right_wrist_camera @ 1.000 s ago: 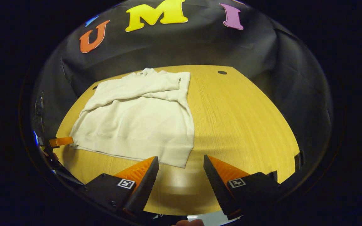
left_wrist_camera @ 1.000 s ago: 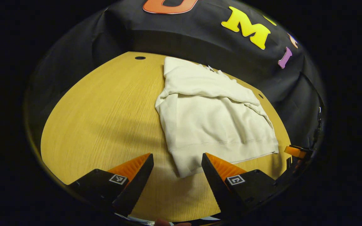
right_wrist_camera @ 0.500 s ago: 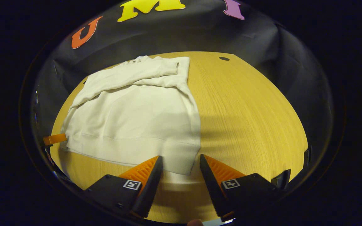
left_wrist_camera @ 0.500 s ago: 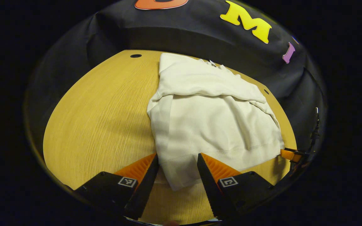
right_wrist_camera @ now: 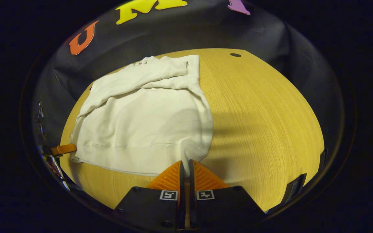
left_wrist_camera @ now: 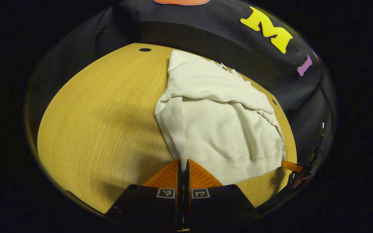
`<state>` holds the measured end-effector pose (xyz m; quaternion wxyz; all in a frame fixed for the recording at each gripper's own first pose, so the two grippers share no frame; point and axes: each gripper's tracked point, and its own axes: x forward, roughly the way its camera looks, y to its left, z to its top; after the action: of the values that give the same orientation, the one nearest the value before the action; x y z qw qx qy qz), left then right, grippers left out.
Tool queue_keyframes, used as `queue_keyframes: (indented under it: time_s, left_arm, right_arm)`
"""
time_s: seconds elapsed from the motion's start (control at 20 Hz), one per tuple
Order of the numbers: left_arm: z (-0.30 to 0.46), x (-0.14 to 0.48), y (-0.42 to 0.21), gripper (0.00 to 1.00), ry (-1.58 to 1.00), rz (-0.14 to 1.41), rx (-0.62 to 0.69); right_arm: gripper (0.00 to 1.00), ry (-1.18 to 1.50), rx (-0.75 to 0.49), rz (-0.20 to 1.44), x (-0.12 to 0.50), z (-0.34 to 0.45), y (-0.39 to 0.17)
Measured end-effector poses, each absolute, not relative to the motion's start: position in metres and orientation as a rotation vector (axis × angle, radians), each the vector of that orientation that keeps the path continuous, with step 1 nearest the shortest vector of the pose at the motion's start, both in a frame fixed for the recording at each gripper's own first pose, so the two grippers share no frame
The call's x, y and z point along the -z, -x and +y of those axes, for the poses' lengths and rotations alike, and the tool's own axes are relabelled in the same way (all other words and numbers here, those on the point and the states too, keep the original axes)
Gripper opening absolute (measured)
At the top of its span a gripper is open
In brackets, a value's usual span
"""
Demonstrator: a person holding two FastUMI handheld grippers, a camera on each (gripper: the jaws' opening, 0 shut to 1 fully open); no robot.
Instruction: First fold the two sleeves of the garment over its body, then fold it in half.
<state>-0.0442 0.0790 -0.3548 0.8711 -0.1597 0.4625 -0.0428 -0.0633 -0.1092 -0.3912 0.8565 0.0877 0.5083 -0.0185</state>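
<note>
1. In the left gripper view, the cream garment (left_wrist_camera: pixel 219 123) lay across the right half of the frame on the wooden table (left_wrist_camera: pixel 102 123), its ribbed hem running along the lower right and its near corner reaching down to the left gripper (left_wrist_camera: pixel 182 168) at bottom centre.
2. The left gripper's fingers were drawn together to a thin slit, clenched on the hem corner of the garment, which entered between the two fingers.
3. In the right gripper view, the garment (right_wrist_camera: pixel 147 119) filled the left-centre of the frame, and its other hem corner came down to the right gripper (right_wrist_camera: pixel 184 168) at bottom centre.
4. The right gripper's fingers likewise stood almost closed, pinching that hem corner between them.
5. The other gripper's finger (left_wrist_camera: pixel 291 166) showed at the lower right edge of the left gripper view, touching the far end of the hem; in the right gripper view it (right_wrist_camera: pixel 64 149) appeared at the lower left edge.
6. Both sleeves lay folded across the upper part of the body in a rumpled band, and the lower body was fairly smooth.
7. The bare table (right_wrist_camera: pixel 264 116) took up the right of the right gripper view.
</note>
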Motion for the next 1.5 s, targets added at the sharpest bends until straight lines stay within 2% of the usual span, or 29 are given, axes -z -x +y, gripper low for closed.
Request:
queue_keyframes:
  time_s: [0.05,0.25,0.55,0.95,1.0,1.1,1.5]
  left_arm:
    - [0.078,0.352,0.043,0.04,0.335,0.959,0.094]
    - [0.076,0.327,0.037,0.04,0.367,0.923,0.112]
    - [0.063,0.261,0.006,0.03,0.369,0.804,0.163]
    - [0.065,0.203,-0.081,0.04,0.268,0.771,0.176]
    - [0.067,0.197,-0.095,0.0,0.237,0.767,0.179]
    - [0.071,0.19,-0.125,0.04,0.182,0.755,0.185]
    - [0.072,0.192,-0.251,0.03,0.15,0.77,0.144]
  right_arm:
    - [0.01,-0.203,0.043,1.058,0.388,-0.109,0.062]
    - [0.01,-0.295,0.042,1.017,0.362,-0.111,0.054]
    - [0.0,-0.342,-0.014,0.87,0.295,-0.111,0.008]
    - [0.0,-0.382,-0.088,0.726,0.227,-0.106,-0.108]
    - [0.0,-0.393,-0.09,0.714,0.221,-0.107,-0.125]
    - [0.01,-0.394,-0.095,0.687,0.213,-0.107,-0.16]
    - [0.0,-0.281,-0.124,0.657,0.223,-0.091,-0.293]
